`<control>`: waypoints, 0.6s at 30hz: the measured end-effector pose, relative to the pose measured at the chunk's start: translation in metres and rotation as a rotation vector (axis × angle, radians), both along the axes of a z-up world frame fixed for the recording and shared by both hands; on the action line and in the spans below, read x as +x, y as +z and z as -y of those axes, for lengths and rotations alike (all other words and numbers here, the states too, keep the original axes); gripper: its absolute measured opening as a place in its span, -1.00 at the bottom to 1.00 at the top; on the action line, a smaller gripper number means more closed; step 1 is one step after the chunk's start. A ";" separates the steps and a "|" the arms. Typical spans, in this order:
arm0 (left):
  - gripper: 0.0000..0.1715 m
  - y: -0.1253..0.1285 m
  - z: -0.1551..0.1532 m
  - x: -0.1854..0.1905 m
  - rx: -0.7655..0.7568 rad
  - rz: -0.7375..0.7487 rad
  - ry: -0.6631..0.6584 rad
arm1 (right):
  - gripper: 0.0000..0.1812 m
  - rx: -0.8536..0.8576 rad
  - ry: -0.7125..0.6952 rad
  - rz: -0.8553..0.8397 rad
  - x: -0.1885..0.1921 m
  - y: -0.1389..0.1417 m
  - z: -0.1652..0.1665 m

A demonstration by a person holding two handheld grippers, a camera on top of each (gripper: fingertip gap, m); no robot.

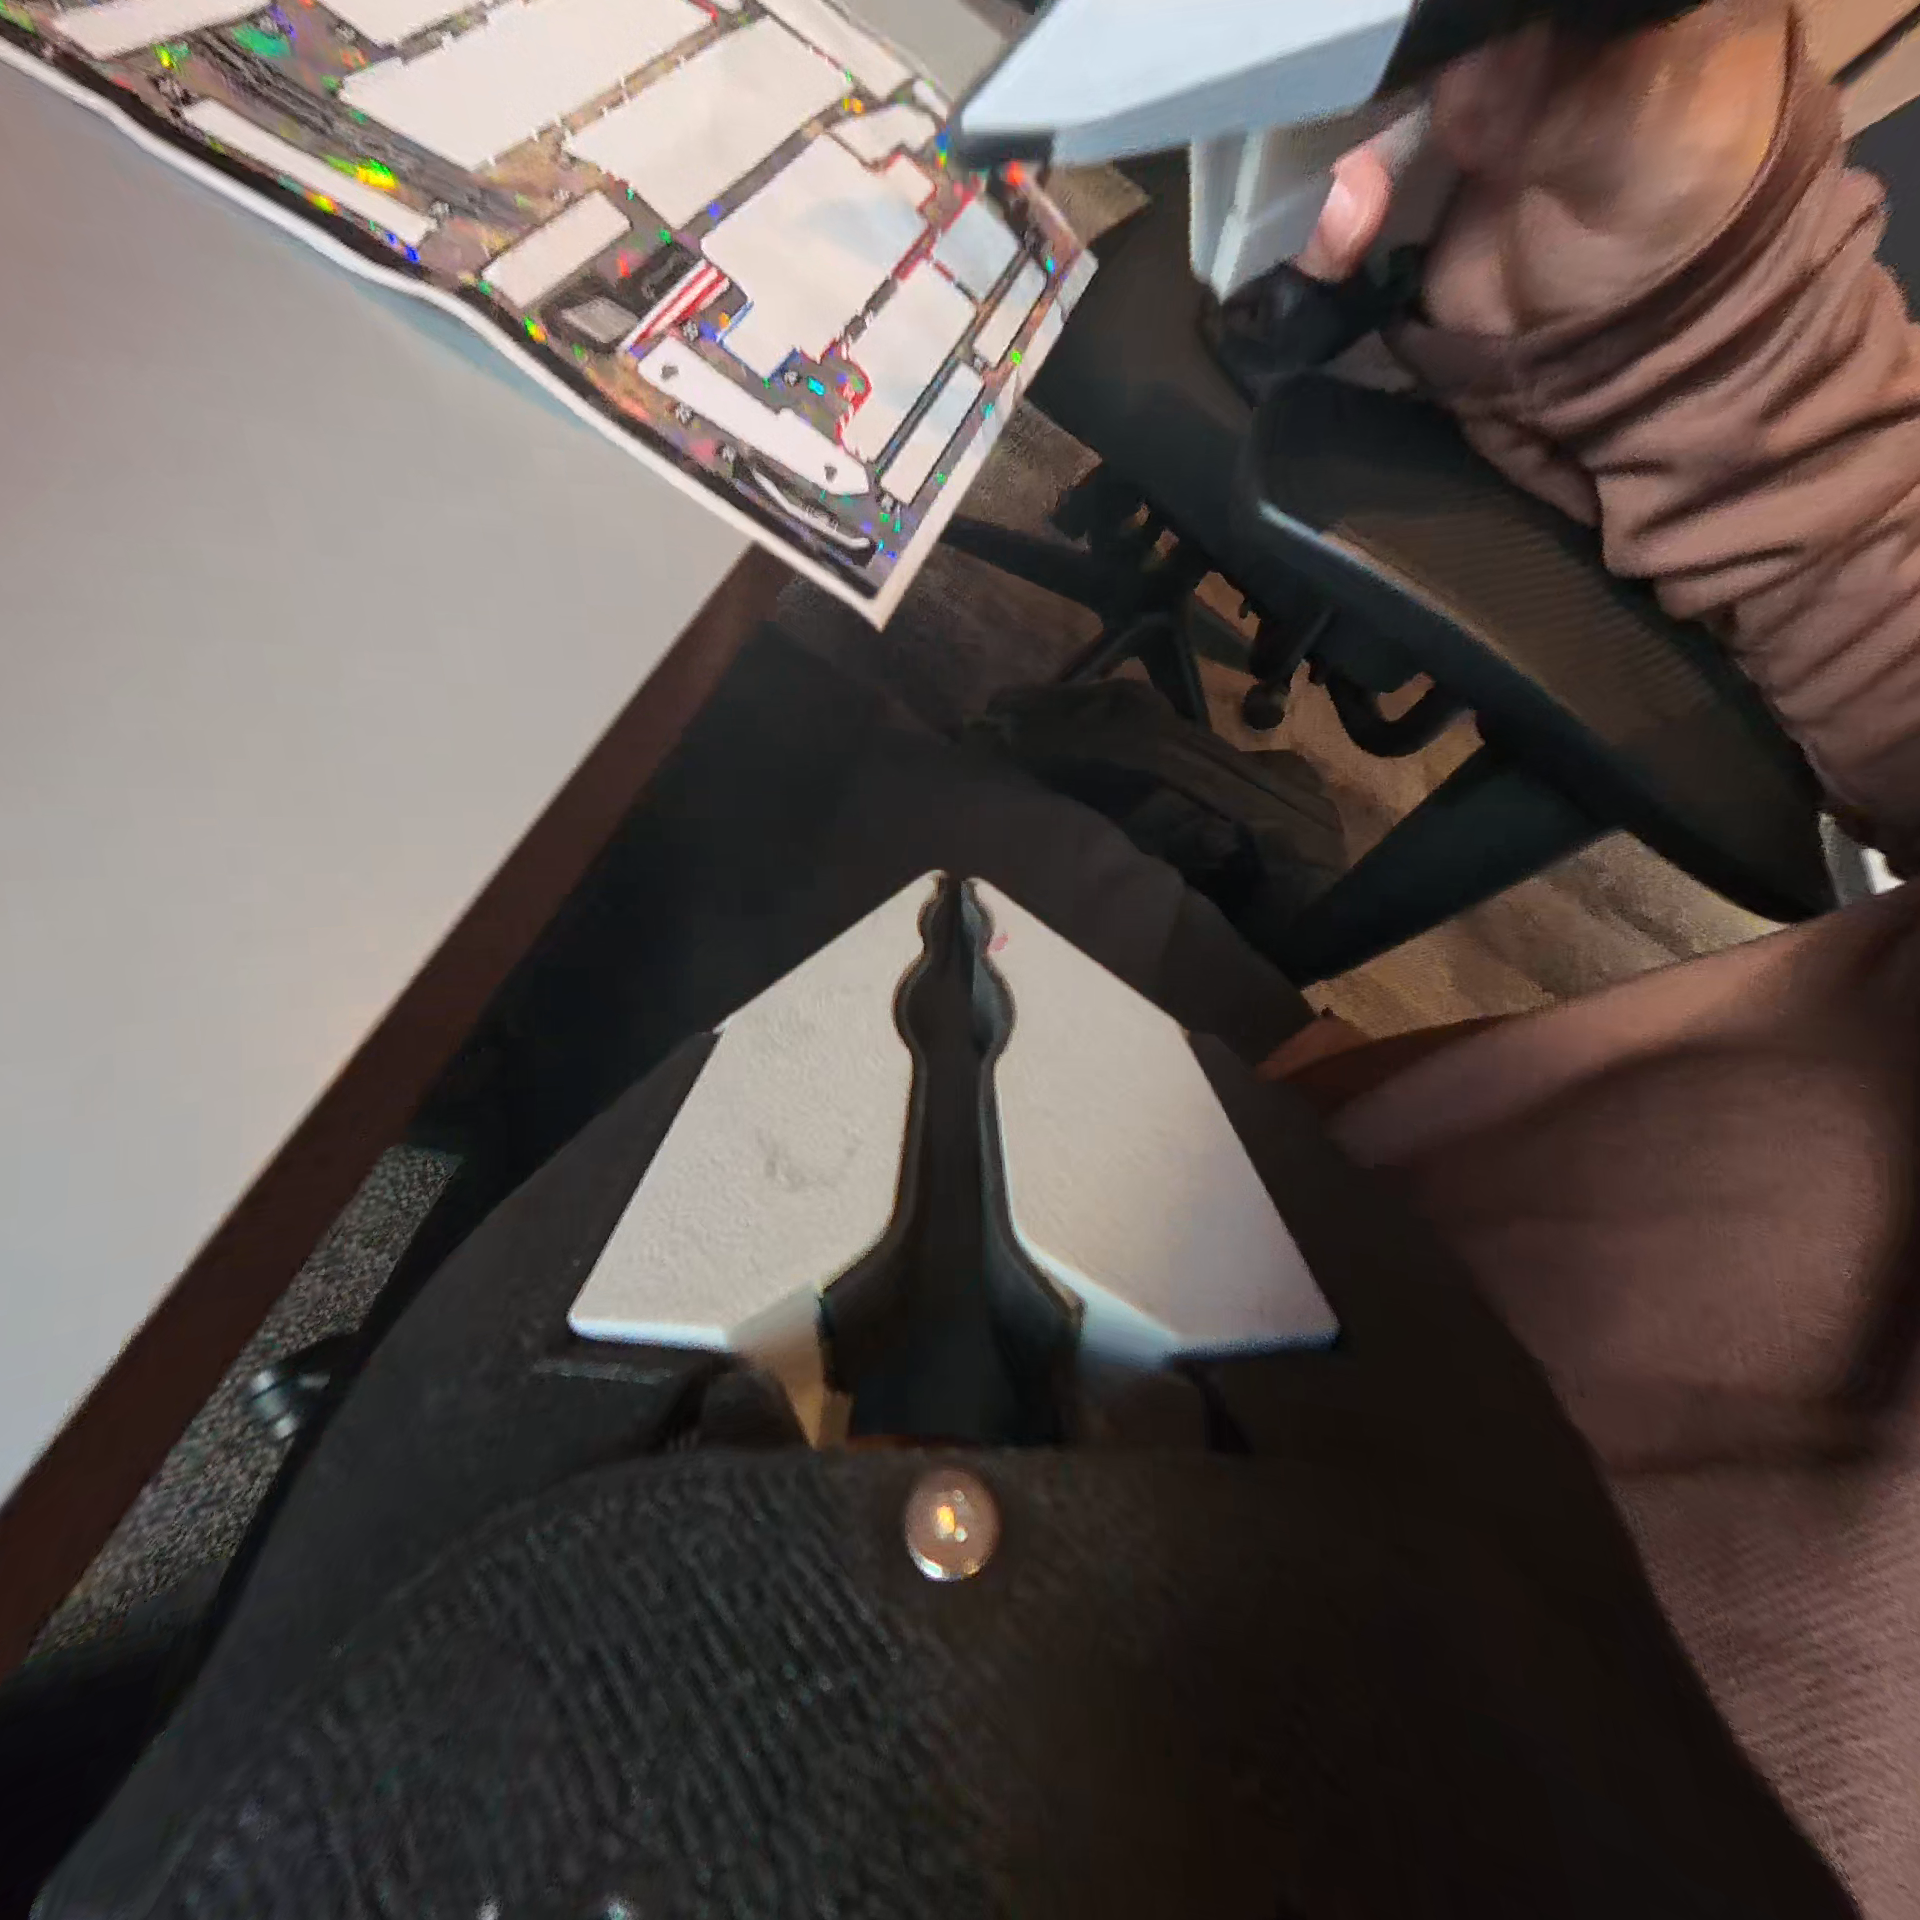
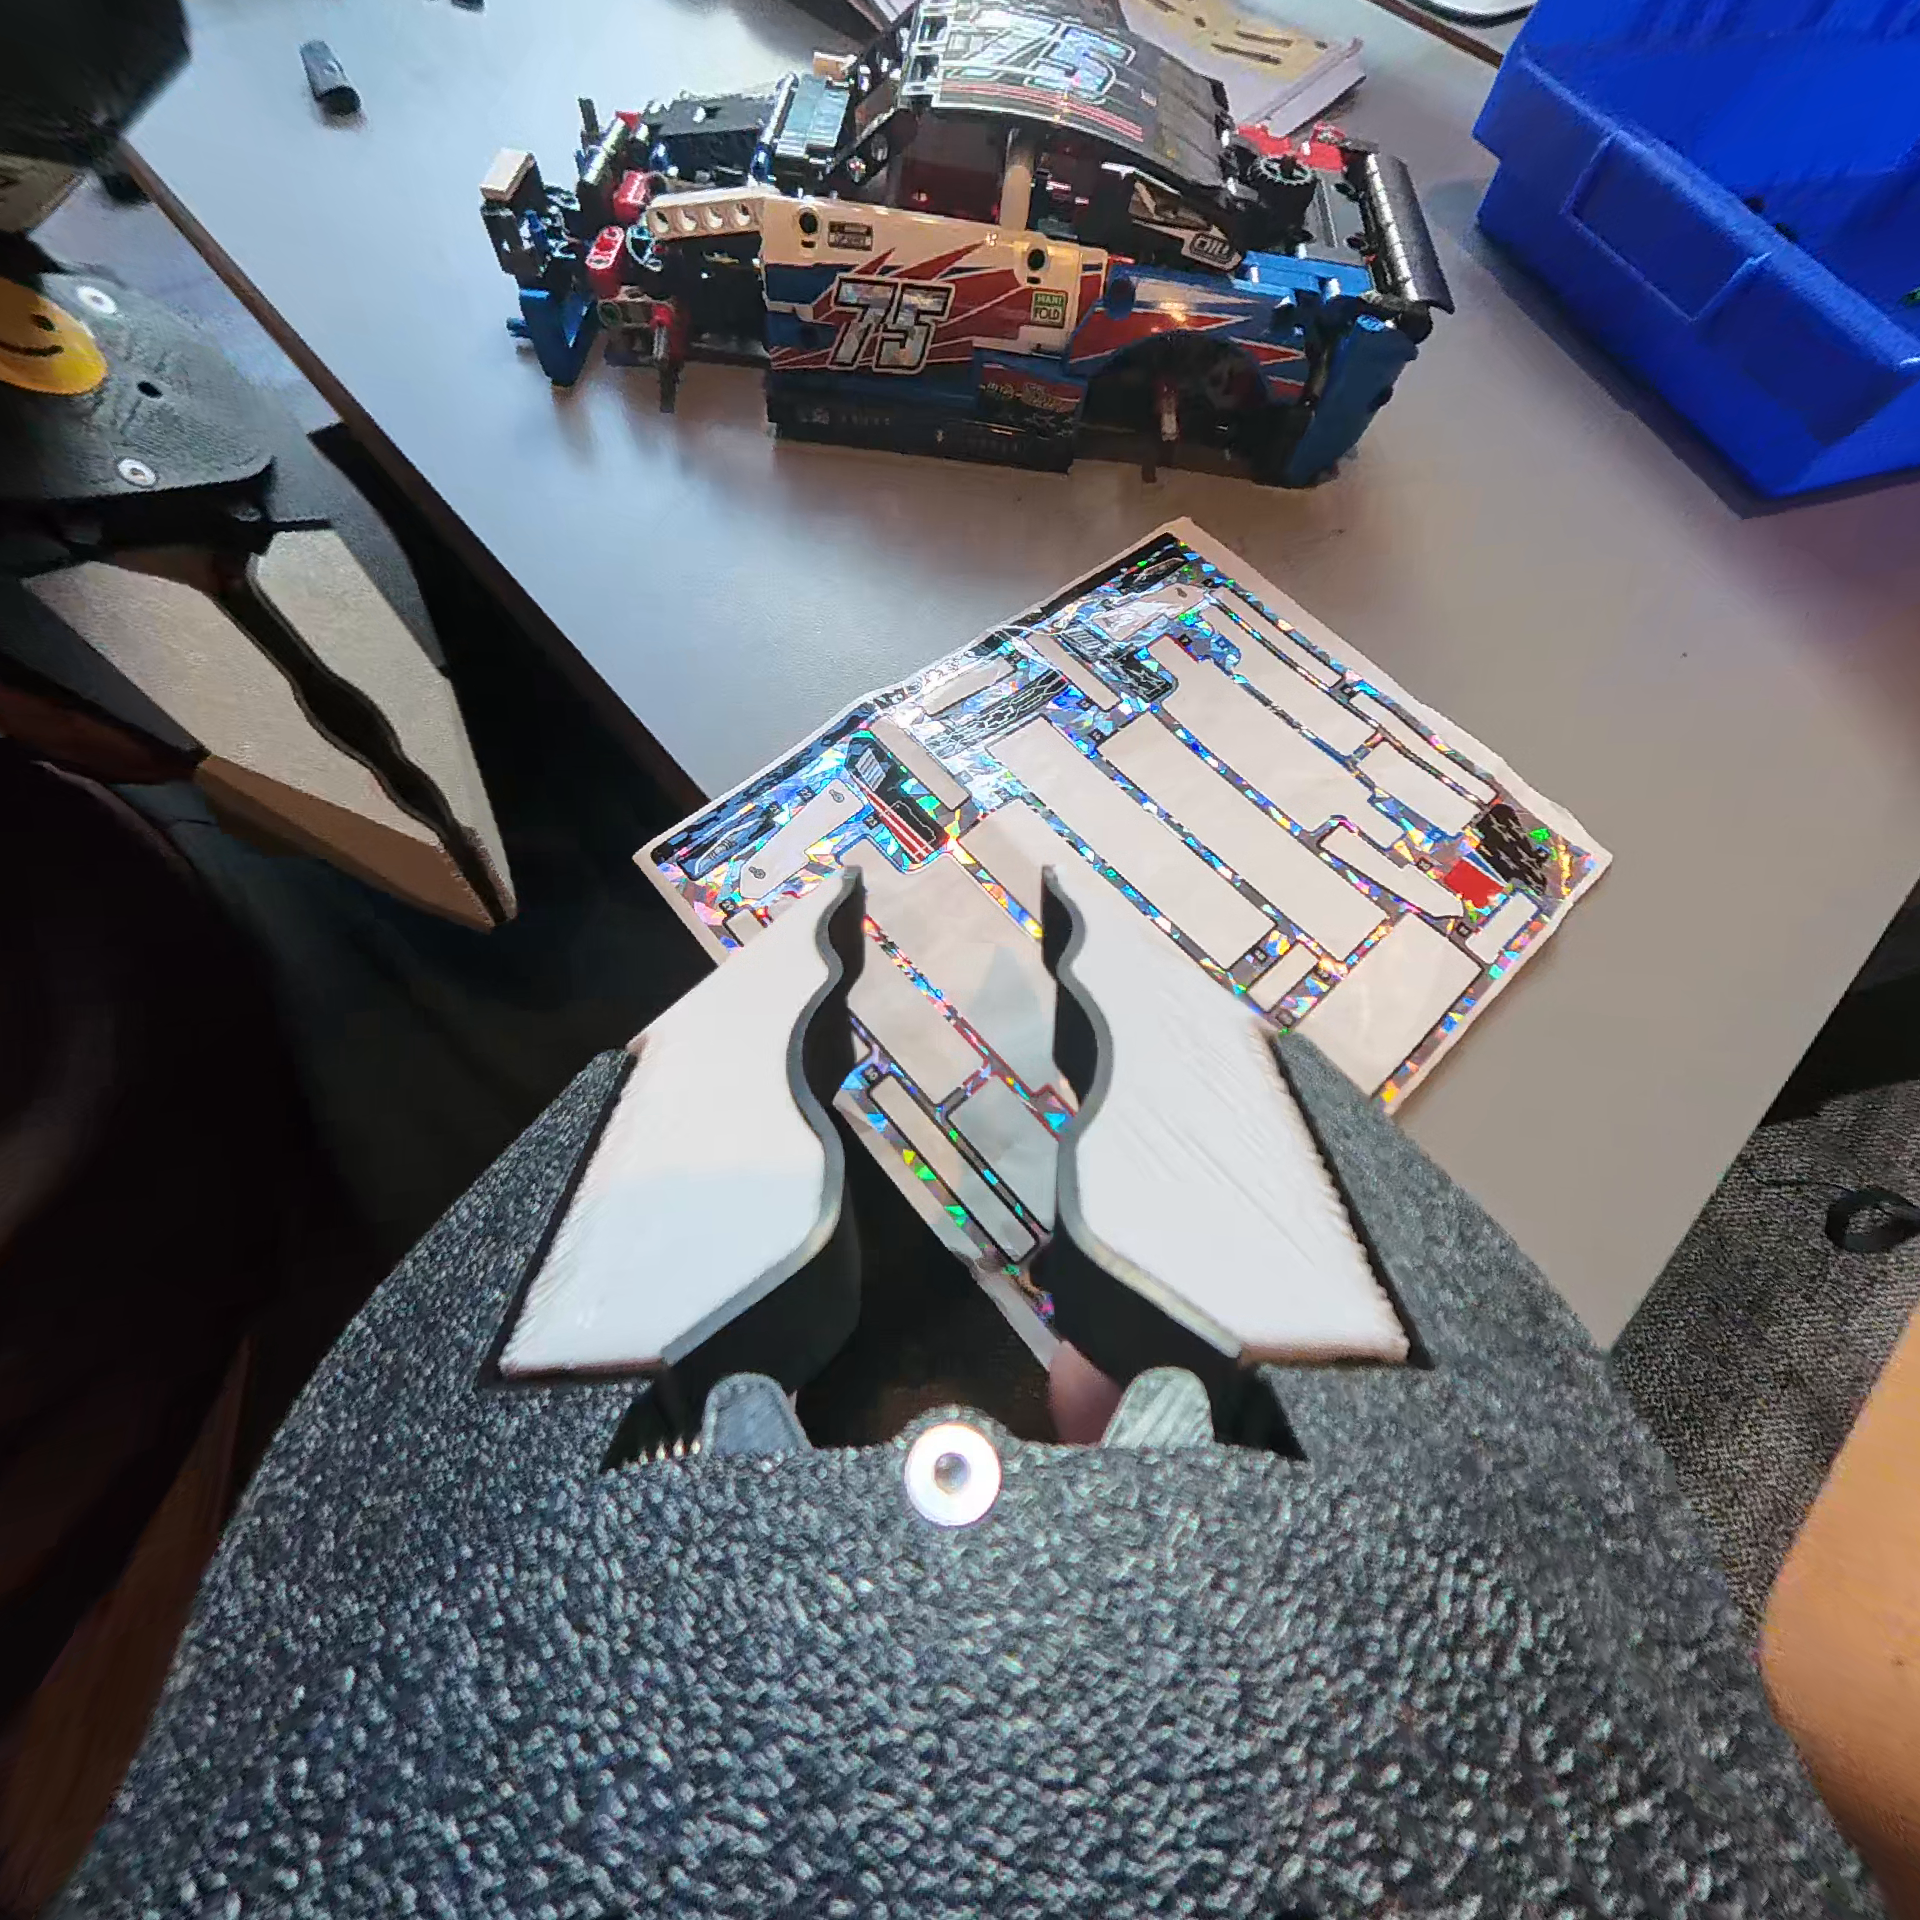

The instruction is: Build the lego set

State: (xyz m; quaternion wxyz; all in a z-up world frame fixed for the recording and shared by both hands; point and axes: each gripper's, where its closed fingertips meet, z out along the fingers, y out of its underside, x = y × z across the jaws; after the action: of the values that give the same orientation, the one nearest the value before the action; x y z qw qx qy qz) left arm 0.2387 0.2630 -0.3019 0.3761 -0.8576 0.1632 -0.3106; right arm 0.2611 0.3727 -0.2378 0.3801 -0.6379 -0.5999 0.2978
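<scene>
The lego car (image 2: 987, 281), blue, white and red with a dark roof, stands on the grey table (image 2: 727, 561). A holographic sticker sheet (image 2: 1247, 790) lies in front of it, one corner over the table's edge; it also shows in the left wrist view (image 1: 623, 187). My right gripper (image 2: 951, 894) is open and empty just above the sheet's near corner. My left gripper (image 1: 958, 888) is shut with nothing visible between the pads. It is off the table's edge, over dark trousers, and shows shut at the left of the right wrist view (image 2: 483, 894).
A blue bin (image 2: 1714, 208) stands at the table's far right. A small black part (image 2: 330, 75) and a paper booklet (image 2: 1268, 52) lie behind the car. Beside the table are an office chair (image 1: 1455, 644), carpet and a person's brown sleeve (image 1: 1662, 364). The tips of one gripper are about 12 cm away from the tips of the other. From either gripper's tips it is about 20 cm to the lego car (image 2: 987, 281).
</scene>
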 end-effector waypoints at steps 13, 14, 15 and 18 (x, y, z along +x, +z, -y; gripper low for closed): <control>-0.69 0.001 0.005 0.000 0.006 -0.034 0.001 | -0.81 0.064 -0.186 0.022 0.028 0.009 -0.034; -0.68 0.001 0.004 -0.001 0.009 -0.042 0.002 | -0.85 0.074 -0.200 0.026 0.030 0.010 -0.037; -0.67 0.002 0.004 -0.002 0.012 -0.049 0.003 | -0.89 0.084 -0.211 0.028 0.031 0.010 -0.039; -0.66 0.002 0.001 -0.003 0.022 -0.064 0.009 | -0.92 0.081 -0.209 0.018 0.031 0.011 -0.039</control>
State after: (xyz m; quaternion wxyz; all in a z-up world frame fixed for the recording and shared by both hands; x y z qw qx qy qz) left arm 0.2358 0.2618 -0.3000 0.3814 -0.8636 0.1748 -0.2796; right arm 0.2924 0.4116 -0.2270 0.4291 -0.6838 -0.5451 0.2261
